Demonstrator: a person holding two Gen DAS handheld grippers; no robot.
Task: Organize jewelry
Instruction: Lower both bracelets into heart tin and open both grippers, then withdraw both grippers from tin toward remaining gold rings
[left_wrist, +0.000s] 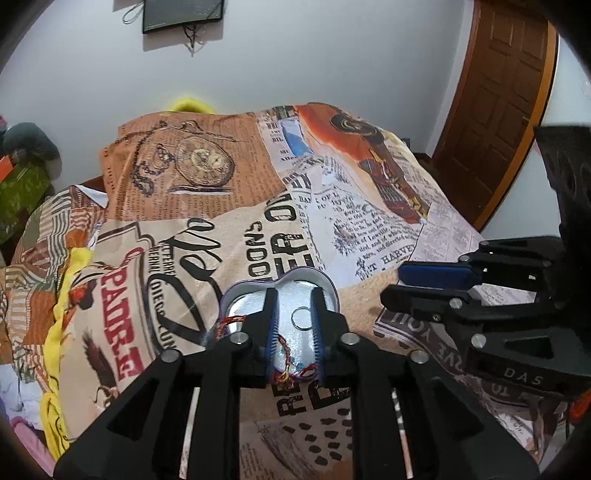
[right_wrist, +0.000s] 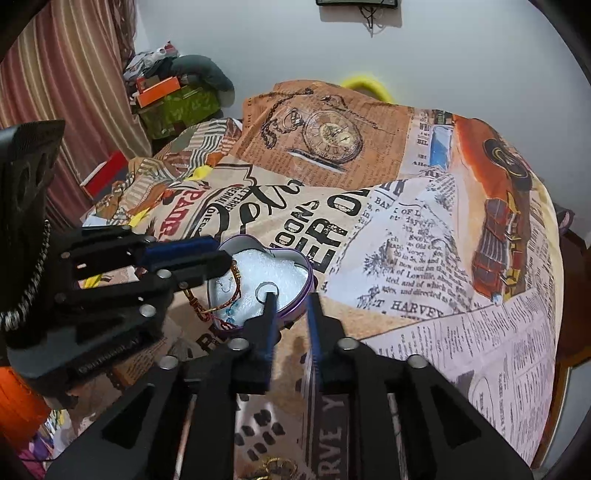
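While hovering over the heart tin (left_wrist: 334, 291) on the bedspread (left_wrist: 207, 206), left gripper (left_wrist: 293, 306) spread wide, nothing held; bracelet (left_wrist: 291, 373) draped across tin's near rim between its fingers; ring (left_wrist: 302, 317) inside tin; right gripper (right_wrist: 291, 306) just right of tin, likewise released.

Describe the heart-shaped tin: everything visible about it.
The tin is a shallow, lidless heart-shaped box with a purple outer wall and shiny metal inside, lined with white padding. It sits flat on the printed bedspread. A silver ring lies on the padding; a red-and-gold braided bracelet with blue beads drapes over its near rim. The open left gripper hovers over it, and the open right gripper is at its edge.
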